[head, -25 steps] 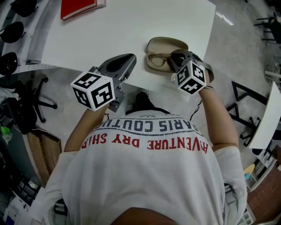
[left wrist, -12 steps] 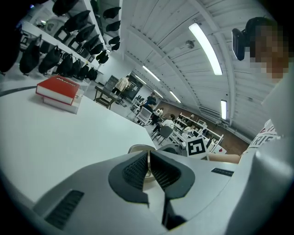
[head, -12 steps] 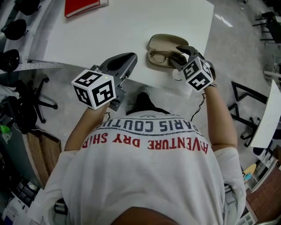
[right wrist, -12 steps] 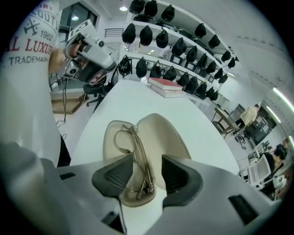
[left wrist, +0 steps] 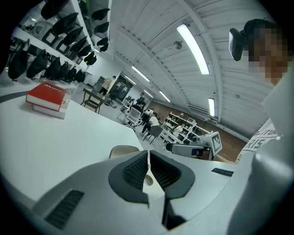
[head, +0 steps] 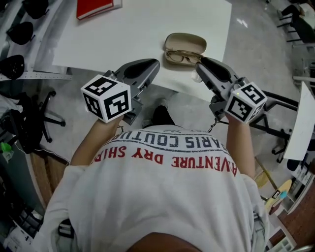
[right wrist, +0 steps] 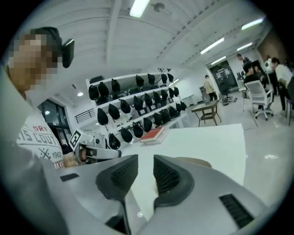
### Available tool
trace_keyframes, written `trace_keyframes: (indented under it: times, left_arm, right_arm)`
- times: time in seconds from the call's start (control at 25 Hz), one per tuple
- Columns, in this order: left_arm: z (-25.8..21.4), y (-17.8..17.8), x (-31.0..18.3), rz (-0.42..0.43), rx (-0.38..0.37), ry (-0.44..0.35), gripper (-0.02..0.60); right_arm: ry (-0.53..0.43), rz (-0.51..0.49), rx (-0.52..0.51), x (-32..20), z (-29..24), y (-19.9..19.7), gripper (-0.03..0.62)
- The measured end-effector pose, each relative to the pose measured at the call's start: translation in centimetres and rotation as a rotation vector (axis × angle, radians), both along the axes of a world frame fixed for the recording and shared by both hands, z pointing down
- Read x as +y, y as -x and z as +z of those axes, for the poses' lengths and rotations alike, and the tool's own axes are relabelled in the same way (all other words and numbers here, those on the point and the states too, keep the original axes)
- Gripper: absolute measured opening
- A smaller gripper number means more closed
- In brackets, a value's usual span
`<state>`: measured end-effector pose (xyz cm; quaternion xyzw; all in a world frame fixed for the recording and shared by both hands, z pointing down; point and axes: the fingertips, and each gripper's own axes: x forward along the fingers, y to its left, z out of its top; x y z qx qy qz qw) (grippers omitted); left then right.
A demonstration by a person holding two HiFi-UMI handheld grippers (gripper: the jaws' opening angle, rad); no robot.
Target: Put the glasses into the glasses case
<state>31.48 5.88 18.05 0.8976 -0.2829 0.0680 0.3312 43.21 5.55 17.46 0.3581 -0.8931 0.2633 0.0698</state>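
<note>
The glasses case (head: pixel 185 41) lies open near the front edge of the white table (head: pixel 138 34), toward its right side. Its long axis runs left to right, along that edge, with the lid folded back toward the far side. The glasses (head: pixel 183 58) rest in the nearer half, lying lengthwise along the case with the lenses side by side.

The left gripper (head: pixel 153 63) hangs over the table's front edge, left of the case and apart from it. Its jaws are drawn together with only a sliver between the pads, and they hold nothing. The right gripper (head: pixel 201 65) is just beside the case's right end, raised off the table. Its jaws stand apart and are closing, with nothing between them.

The table stands on a pale grey floor (head: pixel 246 44) in a large workroom with strip lights (left wrist: pixel 193 43) on the ceiling. Desks, chairs and a few people show far off. A red book (head: pixel 96 6) lies at the table's far left corner, well apart from the case. A rack of dark rounded things (right wrist: pixel 133 110) stands past the table's left side, and a black office chair (head: pixel 39 118) sits below it
</note>
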Motion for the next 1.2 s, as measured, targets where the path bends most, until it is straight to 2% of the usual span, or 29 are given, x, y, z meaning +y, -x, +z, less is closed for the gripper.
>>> trace_keyframes:
  times: [0.12, 0.24, 0.36, 0.56, 0.68, 0.96, 1.2]
  left_arm:
    - [-0.5, 0.1, 0.8, 0.031, 0.011, -0.005, 0.037]
    - [-1.0, 0.9, 1.5, 0.055, 0.032, -0.017, 0.037]
    - [-1.7, 0.9, 2.0, 0.108, 0.055, -0.055, 0.037]
    - [-3.3, -0.4, 5.8, 0.140, 0.058, -0.100, 0.037]
    - [-4.0, -0.7, 7.7, 0.144, 0.069, -0.118, 0.037]
    - [-4.6, 0.3, 8.6, 0.157, 0.054, -0.149, 0.037]
    - [-5.5, -0.4, 10.7, 0.160, 0.046, -0.163, 0.037]
  right_arm:
    - [-0.092, 0.042, 0.040, 1.7, -1.9, 1.0, 0.054]
    - [-0.156, 0.057, 0.067, 3.0, -2.7, 3.0, 0.038]
    - [-0.223, 0.095, 0.142, 3.7, -3.3, 3.8, 0.031]
    - [-0.232, 0.125, 0.084, 7.9, -4.2, 3.1, 0.025]
    - [-0.239, 0.128, 0.098, 9.8, -4.1, 3.1, 0.025]
    - [-0.270, 0.147, 0.090, 10.6, -4.7, 4.4, 0.023]
    - [-0.287, 0.152, 0.090, 12.7, -5.6, 3.7, 0.023]
